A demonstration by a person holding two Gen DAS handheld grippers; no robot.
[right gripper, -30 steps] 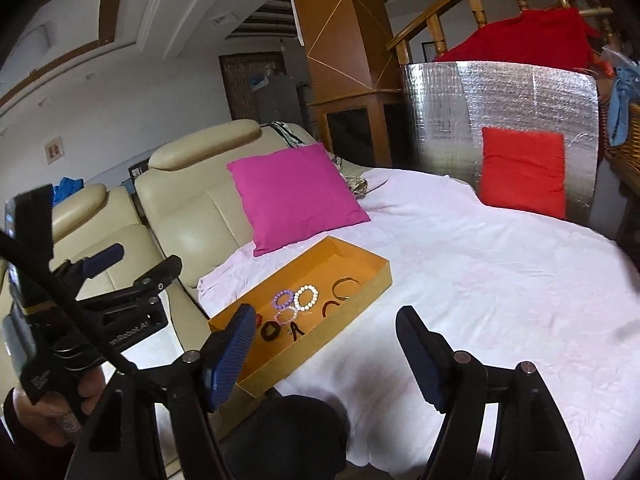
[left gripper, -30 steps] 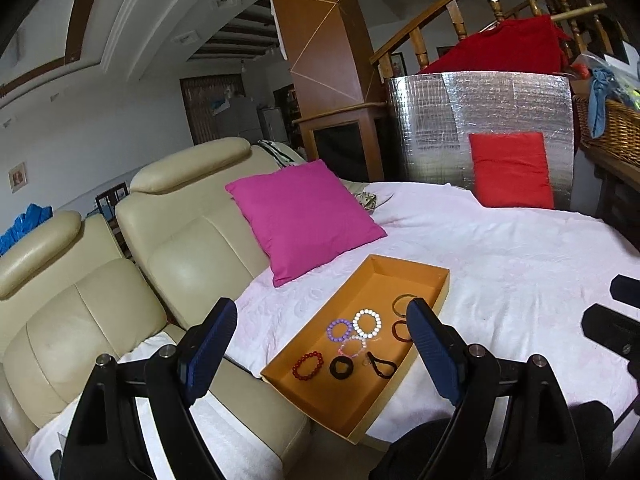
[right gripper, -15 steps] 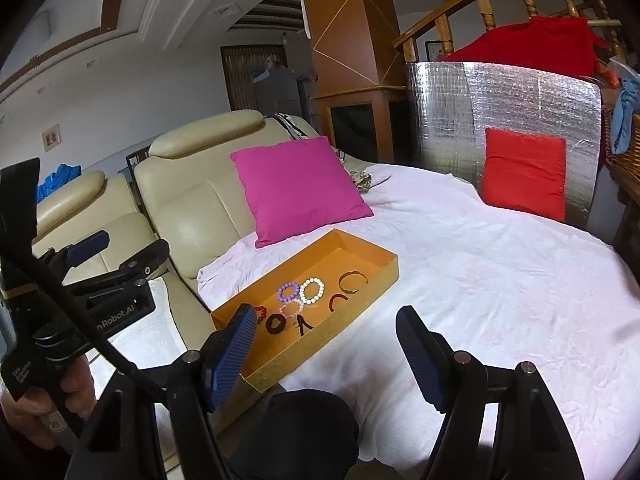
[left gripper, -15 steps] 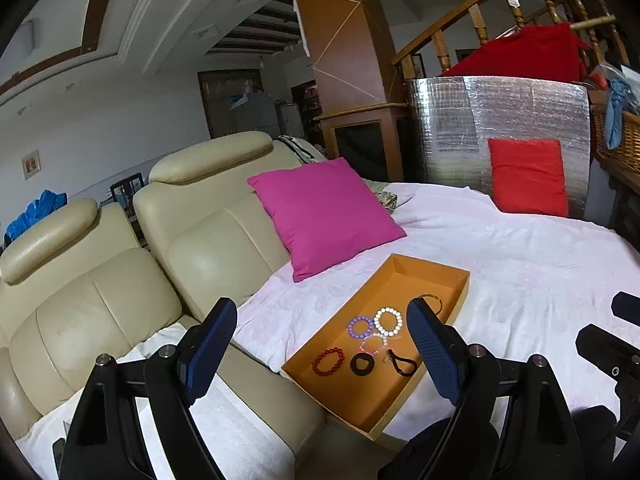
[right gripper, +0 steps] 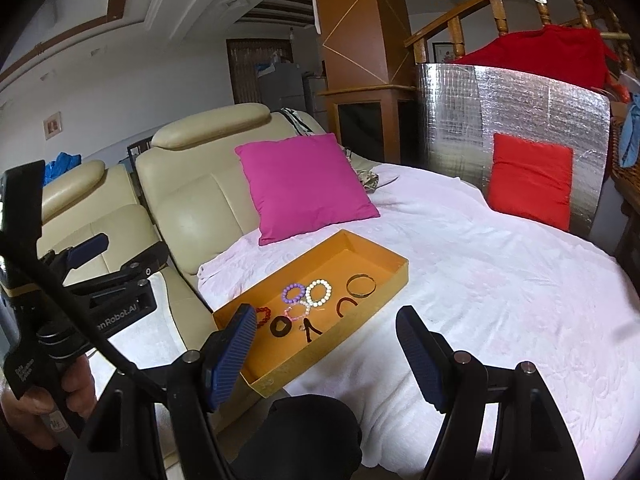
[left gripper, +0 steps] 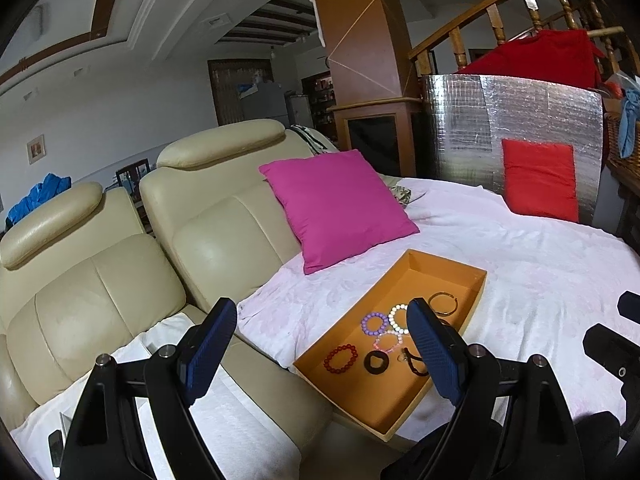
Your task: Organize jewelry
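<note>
Both tools were spread wide and carrying nothing: the left tool (left gripper: 320, 344) hung above the sofa's (left gripper: 120, 280) edge, the right tool (right gripper: 326, 344) above the white sheet (right gripper: 500, 280). Just beyond them lay the orange tray (right gripper: 372, 254), holding the purple bracelet (right gripper: 293, 292), white bracelet (right gripper: 319, 293), red bracelet (left gripper: 341, 358) and thin bangle (right gripper: 361, 285). A pink cushion (right gripper: 304, 188) leaned behind it.
</note>
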